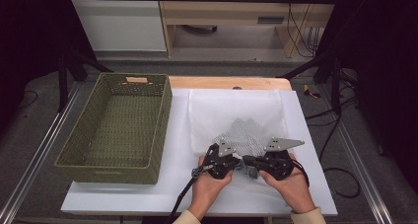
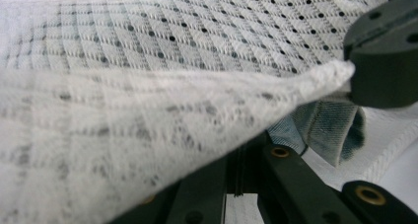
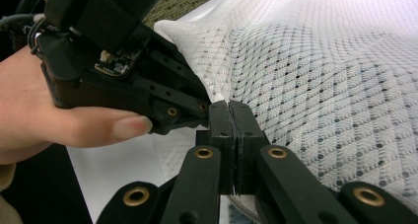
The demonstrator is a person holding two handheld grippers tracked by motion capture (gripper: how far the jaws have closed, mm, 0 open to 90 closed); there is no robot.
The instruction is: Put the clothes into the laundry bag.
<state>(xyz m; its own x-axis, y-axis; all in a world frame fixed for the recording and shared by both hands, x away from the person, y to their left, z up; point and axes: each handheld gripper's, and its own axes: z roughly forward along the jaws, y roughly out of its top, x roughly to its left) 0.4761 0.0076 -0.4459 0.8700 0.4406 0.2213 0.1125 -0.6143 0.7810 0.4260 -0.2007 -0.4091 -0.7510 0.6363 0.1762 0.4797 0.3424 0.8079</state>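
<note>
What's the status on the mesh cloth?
Both grippers, left and right, shut on the cloth at its near edge. Cloth lifted there. Basket well left, nothing blocking.

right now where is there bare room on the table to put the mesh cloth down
The white board is bare in front of the basket and along its right edge. The basket holds nothing. The middle is crowded: mesh cloth, left gripper and right gripper.

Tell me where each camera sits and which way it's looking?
High view: above the table's near side, looking forward and down on the white mesh cloth, green basket, both hands.
Left gripper view: on the left gripper, looking along its jaws under lifted cloth.
Right gripper view: on the right gripper, facing the cloth, left gripper and a hand.
Shared: the cloth, pinched by both.
</note>
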